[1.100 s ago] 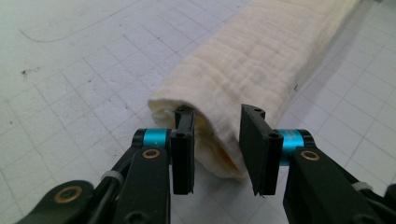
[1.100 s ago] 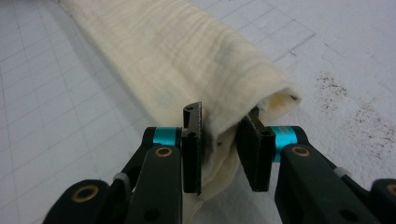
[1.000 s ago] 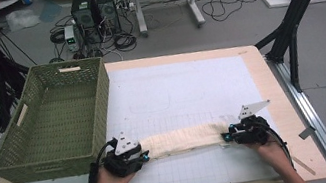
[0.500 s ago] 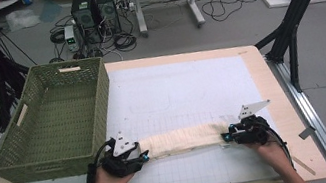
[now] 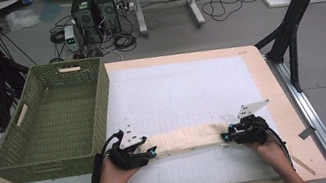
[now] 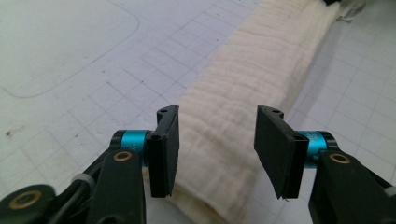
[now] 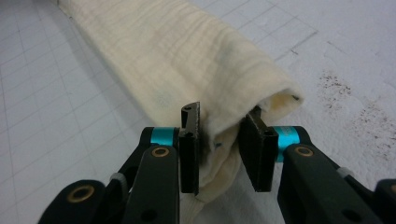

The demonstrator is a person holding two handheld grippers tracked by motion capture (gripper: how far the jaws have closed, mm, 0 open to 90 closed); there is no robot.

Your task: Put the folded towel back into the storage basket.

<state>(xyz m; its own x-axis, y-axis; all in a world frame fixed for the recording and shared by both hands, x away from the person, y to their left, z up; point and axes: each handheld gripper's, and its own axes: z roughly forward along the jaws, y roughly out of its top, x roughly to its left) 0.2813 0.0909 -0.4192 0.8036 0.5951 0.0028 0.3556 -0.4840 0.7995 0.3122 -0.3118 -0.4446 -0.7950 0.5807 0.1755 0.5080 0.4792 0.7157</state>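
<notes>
Nearest, at the table's near edge: two hands reaching in, each with a gripper at one end of a cream cloth roll (image 5: pixel 187 140). Laid left to right across the near part of the white gridded mat (image 5: pixel 186 92), a long, soft, crinkled strip of gauze-like weave, folded or rolled flat.

At the left end, the left gripper (image 6: pixel 217 140) with jaws spread wide, straddling the cloth, pads clear of it on both sides; probably just let go or lining up for a pinch. At the right end, the right gripper (image 7: pixel 219 147) pinching the bunched end of the roll, fabric puckered between the black pads; likely anchoring that end so the strip stays straight and taut. Open layers visible at the roll's tip beside that grip.

Farther out: bare mat with faint printed outlines, smooth and matte, some brownish speckling near the right end. Beneath it, a pale wooden table (image 5: pixel 257 62).

Far left: a green woven basket (image 5: pixel 101 97), rectangular, deep, empty, handle slots in its walls; well placed as a likely destination for the cloth.
</notes>
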